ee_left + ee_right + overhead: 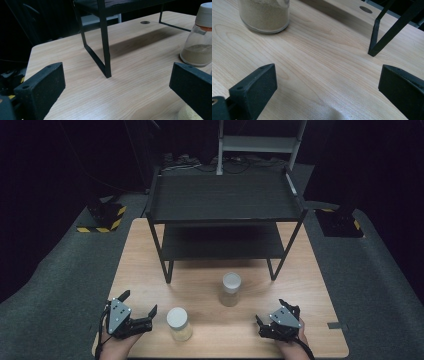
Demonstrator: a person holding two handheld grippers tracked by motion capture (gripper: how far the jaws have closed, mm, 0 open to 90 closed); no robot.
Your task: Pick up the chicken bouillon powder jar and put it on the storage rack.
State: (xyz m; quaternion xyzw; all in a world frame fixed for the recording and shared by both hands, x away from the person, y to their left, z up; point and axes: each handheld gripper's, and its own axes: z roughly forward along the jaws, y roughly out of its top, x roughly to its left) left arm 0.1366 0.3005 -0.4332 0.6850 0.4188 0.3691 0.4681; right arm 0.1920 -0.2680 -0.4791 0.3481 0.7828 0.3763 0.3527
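Two glass jars of tan powder with white lids stand on the wooden table [305, 285]. The near jar [178, 323] is just right of my left gripper [139, 302], which rests open near the front left edge. The centre jar [230, 289] stands farther in, up and left of my open right gripper [270, 311]. In the left gripper view the jaws of the left gripper [117, 80] stand wide with bare wood between them, and the centre jar [200, 37] is off to the right. In the right gripper view the right gripper [327, 80] holds nothing, and a jar [264, 15] sits at the upper left.
A black two-shelf rack [225, 200] stands on the far half of the table; one leg [105, 50] rises ahead of the left gripper, another [382, 37] ahead of the right. A cable hole [145, 22] is in the tabletop. Hazard-striped bases [102, 217] sit on the grey floor.
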